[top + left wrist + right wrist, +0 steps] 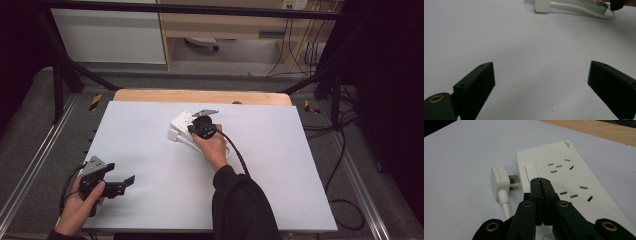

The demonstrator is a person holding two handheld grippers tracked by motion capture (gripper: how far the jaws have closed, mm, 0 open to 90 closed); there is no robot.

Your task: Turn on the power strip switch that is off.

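Near the middle of the white tabletop (150,165), slightly toward 12 o'clock, lies a white power strip (564,177) with its rocker switch (531,172) at the near end. The right gripper (540,180) has its jaws pressed fully together, holding nothing, with their tips resting at or just over the switch's lower edge. A white plug (499,181) lies unplugged at 9 o'clock of the strip in the right gripper view, prongs pointing at the strip's side, its white cable (505,206) running back toward the gripper.

The left gripper (112,182) sits well apart at the tabletop's 7 o'clock corner, jaws spread wide and empty above bare surface.

Risks, as I judge them: the closed tips are narrow, so a push landing off-centre could slide off the switch onto the strip's face. Nothing braces the strip, so pressing at an angle could shove it toward 12 o'clock or pivot it instead of rocking the switch. The loose cable near the gripper could snag on the jaws or hand and drag the plug.

Whether the tips actually touch the switch is unclear, and so is the switch's position. The strip's near end is hidden behind the gripper, and in the high view the hand (212,147) covers much of the strip and cable.
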